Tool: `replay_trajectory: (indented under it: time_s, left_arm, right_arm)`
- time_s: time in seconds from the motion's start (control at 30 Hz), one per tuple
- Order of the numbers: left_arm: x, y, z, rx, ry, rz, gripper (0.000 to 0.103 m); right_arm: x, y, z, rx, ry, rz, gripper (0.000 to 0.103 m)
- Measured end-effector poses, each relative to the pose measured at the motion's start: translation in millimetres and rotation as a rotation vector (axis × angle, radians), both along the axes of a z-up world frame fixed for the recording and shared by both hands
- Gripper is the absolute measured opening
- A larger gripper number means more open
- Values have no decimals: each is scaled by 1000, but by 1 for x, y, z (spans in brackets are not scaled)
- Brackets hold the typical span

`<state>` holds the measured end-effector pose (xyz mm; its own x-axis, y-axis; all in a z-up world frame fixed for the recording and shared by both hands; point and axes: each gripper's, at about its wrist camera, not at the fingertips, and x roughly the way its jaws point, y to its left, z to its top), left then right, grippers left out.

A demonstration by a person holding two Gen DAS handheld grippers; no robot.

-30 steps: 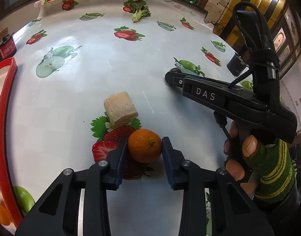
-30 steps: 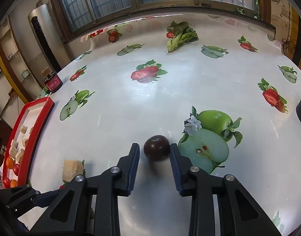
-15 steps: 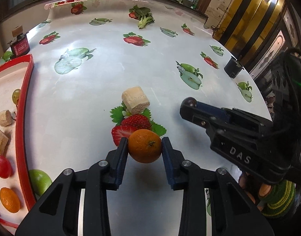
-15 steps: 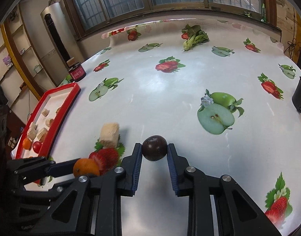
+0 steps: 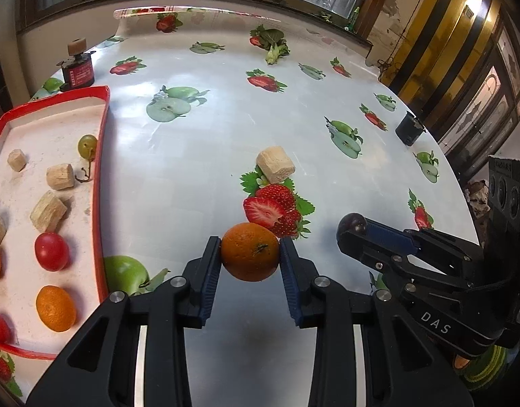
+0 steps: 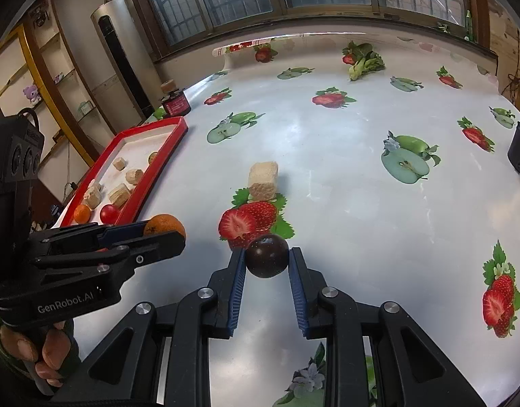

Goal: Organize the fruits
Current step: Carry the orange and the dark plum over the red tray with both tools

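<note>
In my left gripper [image 5: 250, 254] I hold a mandarin orange [image 5: 250, 251]; the two blue pads press on its sides and the fruit is lifted above the table [image 5: 226, 129], over the printed strawberry picture. In my right gripper [image 6: 267, 258] I hold a dark plum [image 6: 267, 255], also clamped between the blue pads and lifted off the cloth. In the left wrist view the right gripper comes in from the right side, with the plum at its tip, near the orange but not touching it. In the right wrist view the left gripper is at the left, and the orange shows at its tip.

On the table, beyond both fruits, a pale beige block [image 5: 275, 164] lies at the top edge of the strawberry print. At the left side of the table lies the red tray [image 5: 102, 156]. Inside it I see a green grape [image 5: 87, 146] with a stem near the far wall, several beige blocks [image 5: 59, 176], a red cherry tomato [image 5: 51, 251] and another mandarin [image 5: 55, 308] closer to me. More fruits are at the tray's left edge, but they are cut by the picture border.

A small red jar [image 5: 77, 71] with a cork top stands behind the tray, at the far corner. A black cup [image 5: 408, 130] stands near the right edge of the table. My hand [image 6: 39, 349] in a green striped glove grips the handle of the left gripper.
</note>
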<state>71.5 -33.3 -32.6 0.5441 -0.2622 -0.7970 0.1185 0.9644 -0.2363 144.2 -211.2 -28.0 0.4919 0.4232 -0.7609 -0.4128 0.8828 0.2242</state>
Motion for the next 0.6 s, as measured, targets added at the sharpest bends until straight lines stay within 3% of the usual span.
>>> replay_trajectory:
  time_s: [0.6]
  left_arm:
    - [-30,35,3,-31,-14,40,32]
  right_arm:
    - [-32,39,8,-9,-7,72,27]
